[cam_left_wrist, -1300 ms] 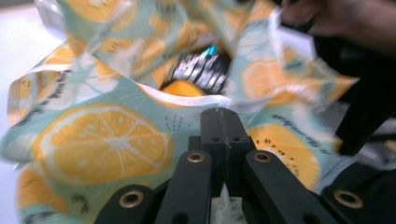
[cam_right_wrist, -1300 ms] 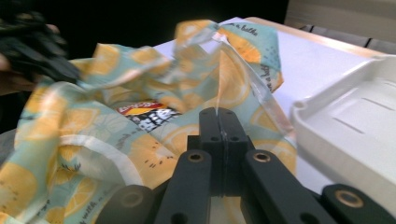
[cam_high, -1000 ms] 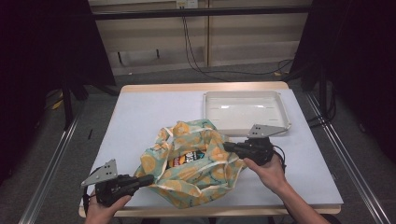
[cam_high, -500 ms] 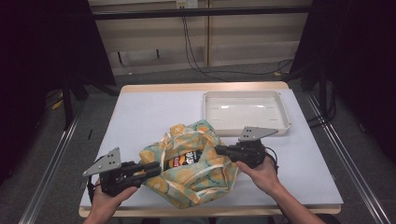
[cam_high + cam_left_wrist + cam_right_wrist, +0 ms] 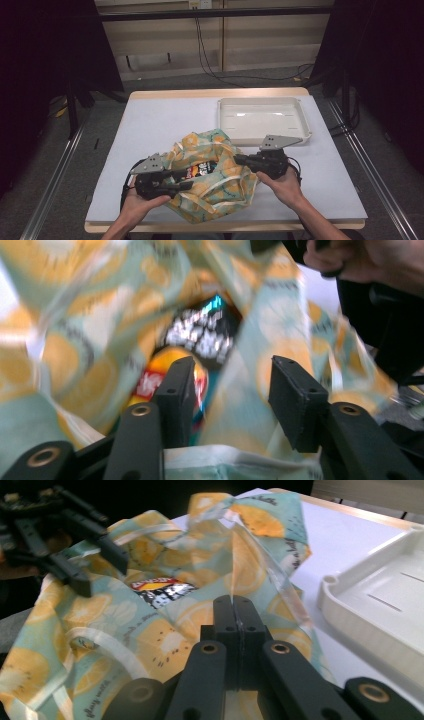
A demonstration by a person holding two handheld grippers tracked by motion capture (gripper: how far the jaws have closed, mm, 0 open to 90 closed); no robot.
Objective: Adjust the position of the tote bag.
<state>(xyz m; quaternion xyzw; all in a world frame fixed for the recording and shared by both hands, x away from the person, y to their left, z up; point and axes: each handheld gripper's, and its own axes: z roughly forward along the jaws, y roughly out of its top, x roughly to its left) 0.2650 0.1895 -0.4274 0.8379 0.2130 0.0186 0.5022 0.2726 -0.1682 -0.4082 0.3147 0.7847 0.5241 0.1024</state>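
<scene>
A fabric bag printed with orange and kiwi slices on pale green lies crumpled on the near half of the white table, at about six o'clock from the table's centre. Its mouth gapes upward, and inside it a snack packet with a dark, red and yellow print shows through the opening; in the left gripper view the packet lies just beyond the jaw tips.

The right gripper sits at the bag's three o'clock edge, held by the person's right hand. In the right gripper view its jaws are pressed together on a fold of the bag's rim, which rises taut from the pads.

The left gripper comes in from the bag's nine o'clock side, held by the left hand. Its jaws have just been opening and stand apart, reaching into the mouth of the bag; a fold of the cloth hangs between them, and neither pad visibly presses on it.

A white plastic tray stands on the table at about one o'clock from the bag, close to its far edge but not touching it.
</scene>
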